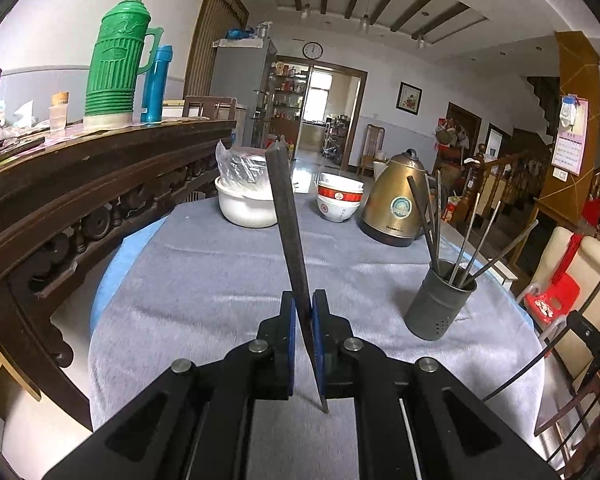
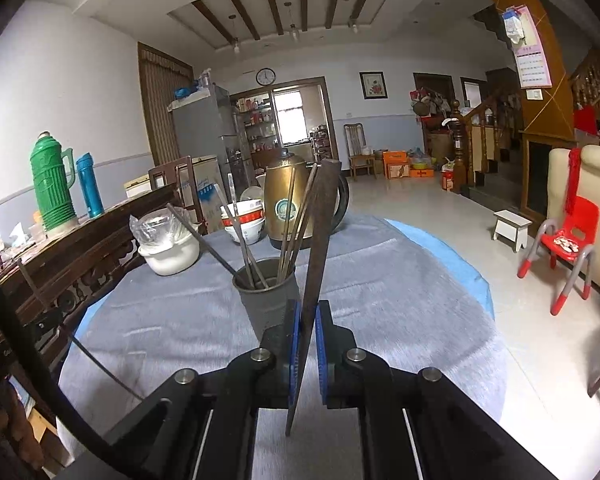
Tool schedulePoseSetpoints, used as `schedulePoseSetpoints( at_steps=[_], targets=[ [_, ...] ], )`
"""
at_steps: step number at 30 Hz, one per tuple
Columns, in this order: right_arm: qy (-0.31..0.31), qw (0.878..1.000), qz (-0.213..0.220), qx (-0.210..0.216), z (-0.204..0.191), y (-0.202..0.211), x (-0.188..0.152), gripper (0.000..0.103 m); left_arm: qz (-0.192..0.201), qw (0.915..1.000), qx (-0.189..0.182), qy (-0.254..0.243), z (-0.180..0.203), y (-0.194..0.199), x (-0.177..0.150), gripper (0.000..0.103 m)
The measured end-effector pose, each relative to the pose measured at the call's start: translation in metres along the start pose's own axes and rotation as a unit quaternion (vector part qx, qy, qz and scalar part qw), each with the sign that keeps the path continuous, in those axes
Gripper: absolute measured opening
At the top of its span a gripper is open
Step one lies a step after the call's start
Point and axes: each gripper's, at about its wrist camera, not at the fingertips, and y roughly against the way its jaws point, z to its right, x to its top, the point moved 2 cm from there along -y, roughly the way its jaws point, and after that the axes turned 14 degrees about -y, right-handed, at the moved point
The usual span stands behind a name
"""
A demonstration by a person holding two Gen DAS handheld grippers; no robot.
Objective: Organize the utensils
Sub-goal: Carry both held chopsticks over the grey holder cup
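My left gripper (image 1: 303, 300) is shut on a dark chopstick (image 1: 285, 216) that stands nearly upright between its blue pads, thick end up. The grey metal utensil holder (image 1: 436, 304) with several chopsticks in it stands on the table to the right of this gripper. My right gripper (image 2: 307, 311) is shut on another dark chopstick (image 2: 318, 240), also upright and leaning slightly right. In the right wrist view the utensil holder (image 2: 266, 300) is just ahead of the gripper, slightly to its left. Both held chopsticks are apart from the holder.
A grey cloth (image 1: 204, 272) covers the round table. At its far side stand a white pot (image 1: 244, 208) with a plastic bag, stacked red-and-white bowls (image 1: 338, 200) and a gold kettle (image 1: 396, 200). A carved wooden sideboard (image 1: 80, 184) with flasks runs along the left.
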Motion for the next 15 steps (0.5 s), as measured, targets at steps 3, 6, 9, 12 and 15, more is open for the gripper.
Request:
schedulePoseSetpoints(
  at_steps=[3,6,9,12,15],
  targets=[
    [-0.002,1.000,0.000,-0.001,0.002,0.010,-0.005,0.008,0.000,1.0000,-0.002,0.000,0.000,0.003,-0.002,0.009],
    [-0.002,1.000,-0.001,-0.002,0.004,0.018,-0.009,0.008,0.000,1.0000,-0.005,0.000,0.001,0.006,-0.004,0.009],
    [-0.004,1.000,-0.003,-0.004,0.006,0.025,-0.012,0.008,0.000,1.0000,-0.006,0.003,0.001,0.008,-0.006,0.009],
    [-0.008,1.000,-0.003,-0.007,0.010,0.031,-0.016,0.008,-0.001,1.0000,-0.007,0.005,0.000,0.010,-0.008,0.009],
    [-0.011,1.000,-0.004,-0.009,0.013,0.034,-0.017,0.008,-0.002,0.9999,-0.009,0.009,-0.001,0.010,-0.008,0.009]
  ],
)
